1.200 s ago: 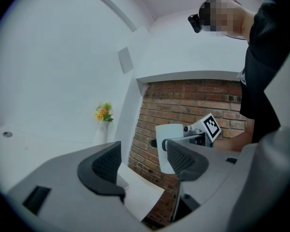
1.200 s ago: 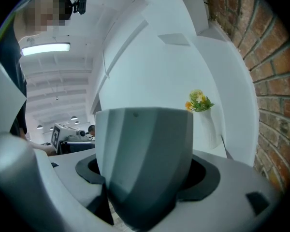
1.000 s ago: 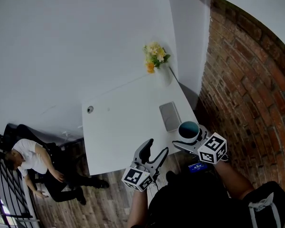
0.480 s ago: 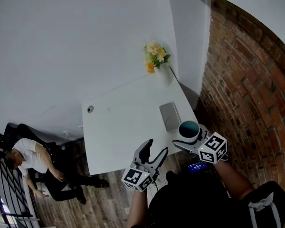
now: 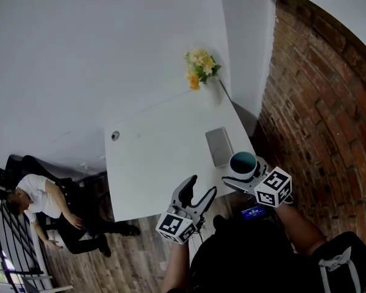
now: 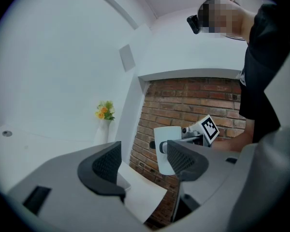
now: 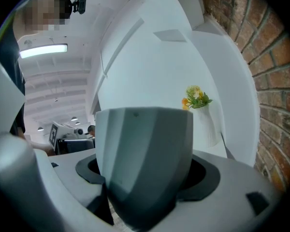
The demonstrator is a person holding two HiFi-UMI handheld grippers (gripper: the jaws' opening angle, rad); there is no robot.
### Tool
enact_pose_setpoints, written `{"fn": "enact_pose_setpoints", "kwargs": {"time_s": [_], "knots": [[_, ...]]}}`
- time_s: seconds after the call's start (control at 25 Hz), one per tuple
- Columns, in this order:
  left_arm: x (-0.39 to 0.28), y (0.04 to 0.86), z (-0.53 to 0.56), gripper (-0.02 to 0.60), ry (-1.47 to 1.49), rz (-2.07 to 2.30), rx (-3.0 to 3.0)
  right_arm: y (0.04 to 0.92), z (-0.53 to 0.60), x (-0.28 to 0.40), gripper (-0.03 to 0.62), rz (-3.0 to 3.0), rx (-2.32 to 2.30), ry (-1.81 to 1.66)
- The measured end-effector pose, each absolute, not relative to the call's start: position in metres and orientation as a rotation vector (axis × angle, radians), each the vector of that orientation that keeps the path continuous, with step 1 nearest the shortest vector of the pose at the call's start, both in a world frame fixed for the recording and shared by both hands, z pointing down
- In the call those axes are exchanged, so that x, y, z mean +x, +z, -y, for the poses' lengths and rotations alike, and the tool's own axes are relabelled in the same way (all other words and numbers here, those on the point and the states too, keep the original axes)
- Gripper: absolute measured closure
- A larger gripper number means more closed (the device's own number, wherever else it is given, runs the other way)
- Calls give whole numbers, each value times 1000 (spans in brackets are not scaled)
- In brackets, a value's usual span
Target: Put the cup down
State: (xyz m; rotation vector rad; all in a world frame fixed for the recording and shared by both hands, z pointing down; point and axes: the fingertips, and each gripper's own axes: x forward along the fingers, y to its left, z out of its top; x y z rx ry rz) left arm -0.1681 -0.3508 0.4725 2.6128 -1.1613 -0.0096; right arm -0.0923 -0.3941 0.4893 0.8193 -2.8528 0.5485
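A white cup [image 5: 243,164] with a dark teal inside hangs in the air just off the near right corner of the white table [image 5: 161,157]. My right gripper [image 5: 243,177] is shut on the cup, which fills the right gripper view [image 7: 145,163] between the black pads. In the left gripper view the same cup [image 6: 166,149] shows upright beside the brick wall. My left gripper [image 5: 196,191] is open and holds nothing, near the table's front edge; its pads [image 6: 104,166] stand apart.
A grey tablet-like slab [image 5: 219,146] lies near the table's right edge. A white vase of flowers [image 5: 201,72] stands at the far right corner. A small round fitting [image 5: 114,135] sits at the far left. Brick wall [image 5: 311,115] runs along the right. A person [image 5: 39,203] sits at lower left.
Both grippers and the cup stay almost in place. The view has shifted slightly.
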Motion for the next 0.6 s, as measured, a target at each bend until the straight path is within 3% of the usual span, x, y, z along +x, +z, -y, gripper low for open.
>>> {"fn": "enact_pose_setpoints", "kwargs": {"time_s": [0.6], "knots": [[-167, 478, 379, 279, 37, 1178, 2584, 560, 455, -101, 191, 2755, 848, 532]]}}
